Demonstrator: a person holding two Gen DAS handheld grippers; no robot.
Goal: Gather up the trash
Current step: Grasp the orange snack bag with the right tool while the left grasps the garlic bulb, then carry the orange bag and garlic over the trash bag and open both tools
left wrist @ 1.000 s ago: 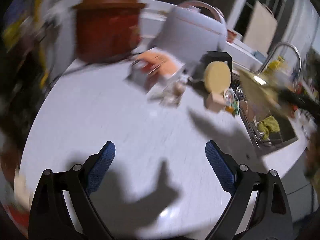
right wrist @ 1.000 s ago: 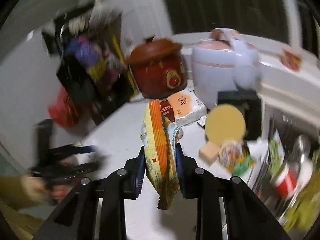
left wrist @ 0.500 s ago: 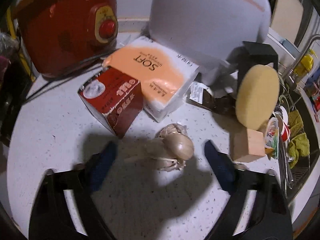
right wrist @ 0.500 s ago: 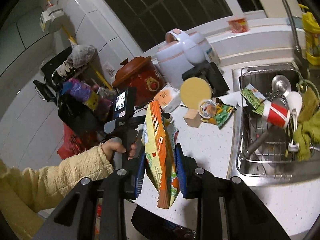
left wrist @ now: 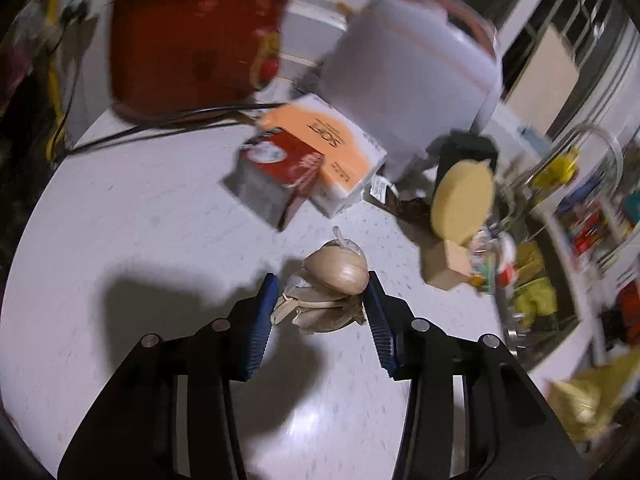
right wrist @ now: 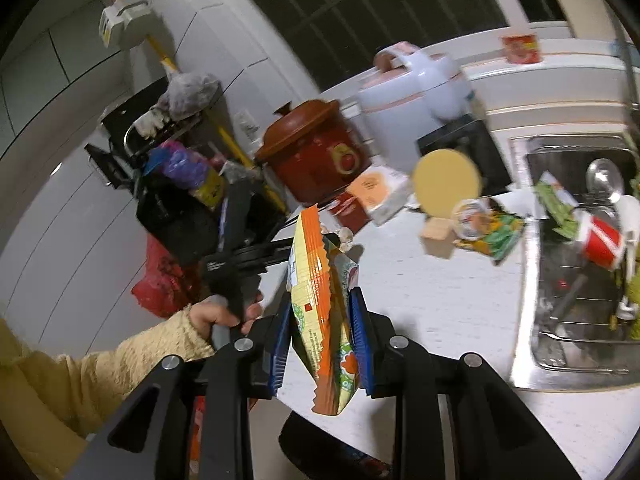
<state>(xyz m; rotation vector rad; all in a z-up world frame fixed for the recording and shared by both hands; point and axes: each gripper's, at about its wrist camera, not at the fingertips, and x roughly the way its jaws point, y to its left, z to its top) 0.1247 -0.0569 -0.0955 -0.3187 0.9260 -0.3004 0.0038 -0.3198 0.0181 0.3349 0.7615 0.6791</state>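
My left gripper (left wrist: 320,312) is shut on a clump of garlic and papery garlic skins (left wrist: 330,294), held just above the white counter (left wrist: 140,240). My right gripper (right wrist: 322,340) is shut on a yellow and orange snack wrapper (right wrist: 320,300) and holds it at the counter's front edge. The left gripper (right wrist: 312,244) shows in the right wrist view, held by a hand in a yellow sleeve, with the garlic (right wrist: 345,236) at its tip. More wrappers (right wrist: 492,228) lie by the sink.
A red clay cooker (left wrist: 192,40), a white rice cooker (left wrist: 408,68), a tissue pack (left wrist: 332,152) and a red carton (left wrist: 276,180) stand behind the garlic. A round sponge on a wooden block (left wrist: 460,208) is at the right. The sink (right wrist: 576,264) holds dishes.
The left gripper has closed on the garlic and lifted and pulled back with it. The right gripper still holds the wrapper and has shifted slightly.
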